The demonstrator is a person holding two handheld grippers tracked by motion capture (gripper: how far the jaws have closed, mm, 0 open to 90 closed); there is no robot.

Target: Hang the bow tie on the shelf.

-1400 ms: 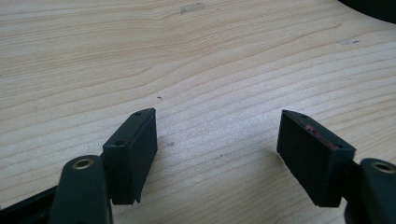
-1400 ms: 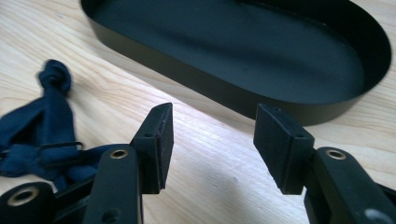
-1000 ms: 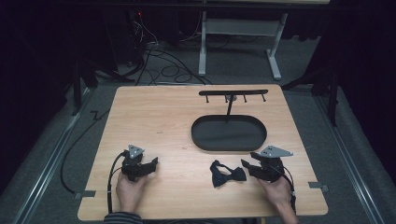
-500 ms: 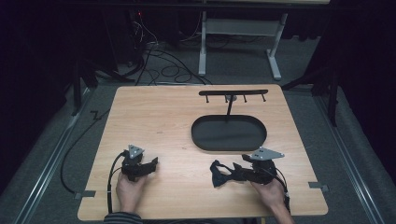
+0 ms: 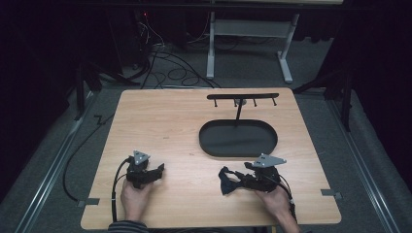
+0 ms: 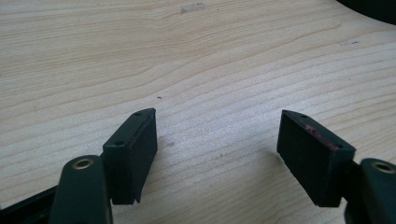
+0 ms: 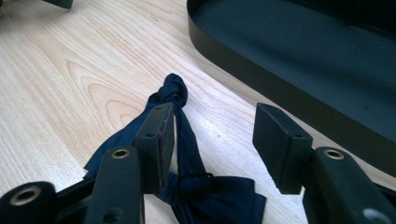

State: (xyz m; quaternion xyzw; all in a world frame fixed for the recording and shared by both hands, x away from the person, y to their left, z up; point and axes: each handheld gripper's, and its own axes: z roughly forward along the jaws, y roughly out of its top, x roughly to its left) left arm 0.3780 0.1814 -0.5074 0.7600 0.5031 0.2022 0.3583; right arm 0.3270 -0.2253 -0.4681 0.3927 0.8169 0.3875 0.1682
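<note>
A dark navy cloth (image 5: 225,180), knotted at one end like a bow tie, lies on the wooden table near its front edge. In the right gripper view the cloth (image 7: 187,140) stretches away from the camera, with its knot at the far end. My right gripper (image 7: 215,112) stands open over the cloth's near part; one fingertip (image 7: 159,126) is above the fabric, and the pads do not press on it. In the high view the right gripper (image 5: 241,178) points left at the cloth. My left gripper (image 5: 159,171) rests at the front left, and its jaws (image 6: 217,114) are open over bare wood.
A black oval tray (image 5: 238,145) sits just behind the right gripper, and its rim (image 7: 280,93) is close on the right of the right gripper view. A black rack with hooks (image 5: 243,96) stands on a post at the tray's far side. Cables lie on the floor beyond the table.
My right gripper has slid left along the table's front until its open jaws reach over the cloth's near end. The left gripper has not moved.
</note>
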